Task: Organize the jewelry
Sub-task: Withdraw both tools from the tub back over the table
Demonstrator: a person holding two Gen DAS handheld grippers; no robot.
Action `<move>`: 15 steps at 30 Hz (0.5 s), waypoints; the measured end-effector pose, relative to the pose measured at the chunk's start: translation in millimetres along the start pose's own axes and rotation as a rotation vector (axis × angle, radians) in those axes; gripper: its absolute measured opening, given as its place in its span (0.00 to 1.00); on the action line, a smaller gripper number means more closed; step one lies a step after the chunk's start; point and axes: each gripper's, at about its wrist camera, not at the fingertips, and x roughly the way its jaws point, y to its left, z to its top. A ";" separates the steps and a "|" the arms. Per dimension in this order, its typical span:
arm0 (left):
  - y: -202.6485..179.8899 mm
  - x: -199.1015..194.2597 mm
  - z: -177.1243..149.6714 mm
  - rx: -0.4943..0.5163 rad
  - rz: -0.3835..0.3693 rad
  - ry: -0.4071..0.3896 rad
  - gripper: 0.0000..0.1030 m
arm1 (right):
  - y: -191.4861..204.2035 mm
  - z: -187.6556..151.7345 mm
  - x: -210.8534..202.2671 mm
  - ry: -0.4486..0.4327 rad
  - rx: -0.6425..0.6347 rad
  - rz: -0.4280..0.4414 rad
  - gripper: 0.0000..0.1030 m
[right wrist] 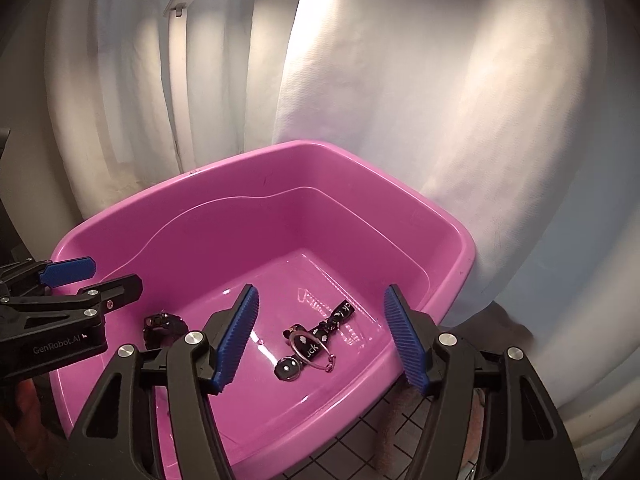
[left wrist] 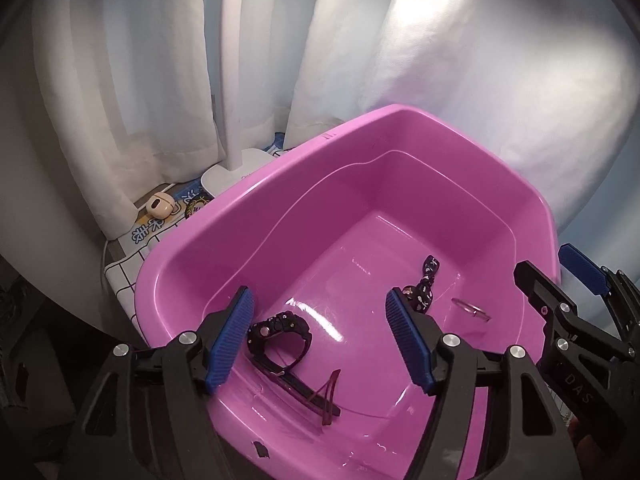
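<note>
Both grippers, left [left wrist: 320, 336] and right [right wrist: 318, 332], hang spread and empty over the tub [right wrist: 120, 216]; the thin ring [right wrist: 310, 346] atop the strap [right wrist: 320, 332] could slip a pinch.

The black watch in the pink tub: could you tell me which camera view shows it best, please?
The left wrist view: the black watch lies whole on the pink tub floor between the open left gripper fingers. The right wrist view shows only part of it, behind a finger.
</note>
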 end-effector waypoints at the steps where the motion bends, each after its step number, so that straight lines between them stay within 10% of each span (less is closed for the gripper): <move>1: 0.0 -1.0 0.2 0.004 0.004 -0.002 0.65 | -0.1 0.1 -1.6 -0.005 0.000 -0.002 0.63; 15: 7.6 -15.6 -1.6 -0.013 0.037 -0.029 0.80 | -0.3 -4.4 -17.9 -0.017 0.043 0.001 0.64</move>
